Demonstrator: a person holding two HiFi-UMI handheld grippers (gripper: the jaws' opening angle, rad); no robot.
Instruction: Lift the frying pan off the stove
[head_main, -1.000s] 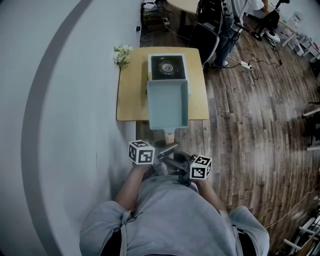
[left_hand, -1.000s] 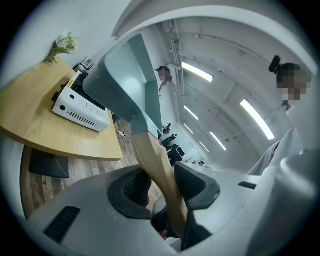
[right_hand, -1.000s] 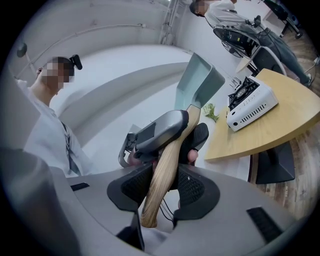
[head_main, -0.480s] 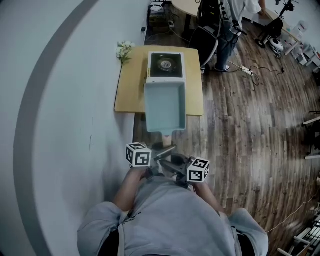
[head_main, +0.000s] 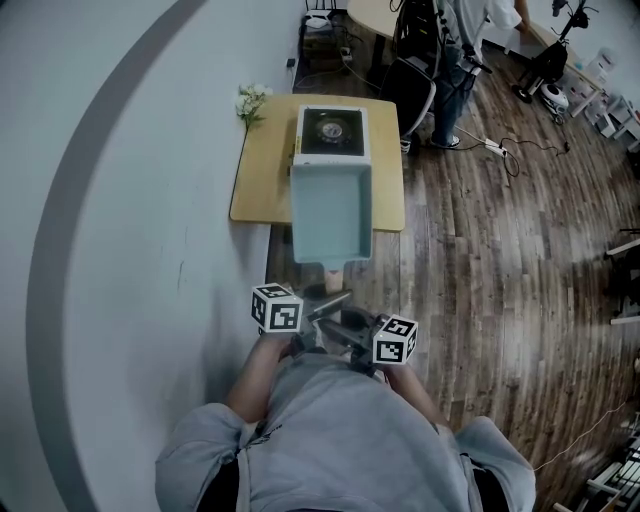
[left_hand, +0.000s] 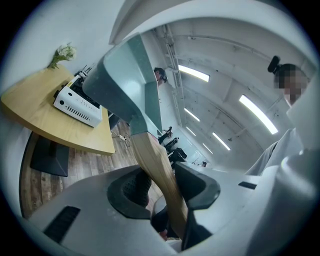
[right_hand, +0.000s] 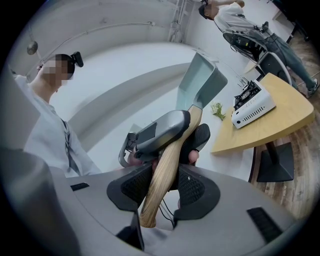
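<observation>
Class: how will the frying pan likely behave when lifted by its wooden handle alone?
Probably front-heavy: the frying pan extends far beyond its handle, so it may droop. Likely stiff, no sag visible. The smooth rounded wood might twist; the left gripper and right gripper both clamp it.

Brightness: head view dim, muted colours.
Source: ceiling light strips (left_hand: 192, 73), mild glare.
Distortion: strong fisheye, dark corners in both gripper views.
Focus: wooden handle (left_hand: 150, 165) soft near the lens.

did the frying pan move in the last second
Yes, slightly: the frying pan now juts further past the table's near edge, drawn back toward the camera.
</observation>
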